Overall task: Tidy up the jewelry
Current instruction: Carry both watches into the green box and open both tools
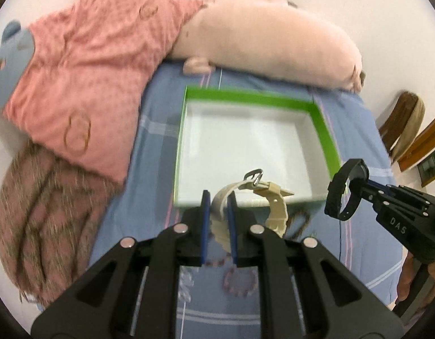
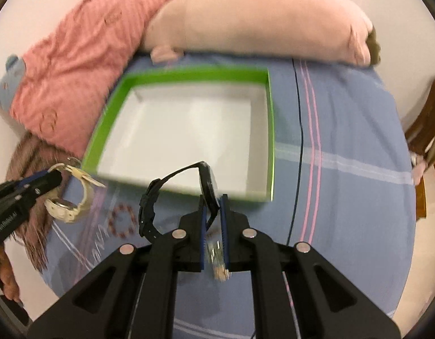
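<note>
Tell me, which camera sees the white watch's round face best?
The right wrist view. There the white watch hangs side-on from the left gripper, so its round face shows. In the left wrist view the white watch is pinched between the fingers, showing only its strap and buckle.

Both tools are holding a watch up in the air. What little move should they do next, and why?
Probably carry both forward over the green box. The left tool is shut on the cream watch and the right tool on the black watch; both hang just short of the box's near edge, and the box looks empty.
</note>
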The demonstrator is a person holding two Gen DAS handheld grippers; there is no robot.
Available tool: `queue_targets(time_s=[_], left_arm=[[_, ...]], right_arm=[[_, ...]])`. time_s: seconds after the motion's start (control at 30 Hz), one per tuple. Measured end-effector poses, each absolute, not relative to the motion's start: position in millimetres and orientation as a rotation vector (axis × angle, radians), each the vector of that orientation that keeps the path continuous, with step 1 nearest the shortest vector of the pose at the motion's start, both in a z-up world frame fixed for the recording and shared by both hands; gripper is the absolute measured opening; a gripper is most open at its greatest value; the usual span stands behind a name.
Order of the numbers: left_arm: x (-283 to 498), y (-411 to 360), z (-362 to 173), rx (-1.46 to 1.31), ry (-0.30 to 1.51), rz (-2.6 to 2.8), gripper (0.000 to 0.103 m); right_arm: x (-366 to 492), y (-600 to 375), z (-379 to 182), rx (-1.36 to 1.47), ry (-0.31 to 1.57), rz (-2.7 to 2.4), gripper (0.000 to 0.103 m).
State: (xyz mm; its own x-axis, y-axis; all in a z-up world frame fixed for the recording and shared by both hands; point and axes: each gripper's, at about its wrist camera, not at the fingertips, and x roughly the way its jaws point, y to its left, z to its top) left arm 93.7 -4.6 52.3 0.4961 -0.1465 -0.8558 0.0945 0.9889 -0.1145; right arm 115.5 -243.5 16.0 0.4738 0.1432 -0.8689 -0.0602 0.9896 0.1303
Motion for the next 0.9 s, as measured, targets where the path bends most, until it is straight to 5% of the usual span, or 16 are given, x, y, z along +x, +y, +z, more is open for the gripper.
queue_targets(time_s=[0.2, 0.53, 0.9], left_arm=[[143, -14, 54, -0.078, 0.982, -0.142, 0.012], [200, -28, -11, -0.058, 1.089, -0.095, 0.012], [213, -32, -50, -0.052, 1.168, -0.099, 0.012]], right_arm=[[165, -241, 27, 0.089, 0.979, 0.127, 0.009], [224, -225, -54, 0.051, 1.156, 0.090, 0.009], [235, -220, -84, 0.045, 1.206, 0.088, 0.009]])
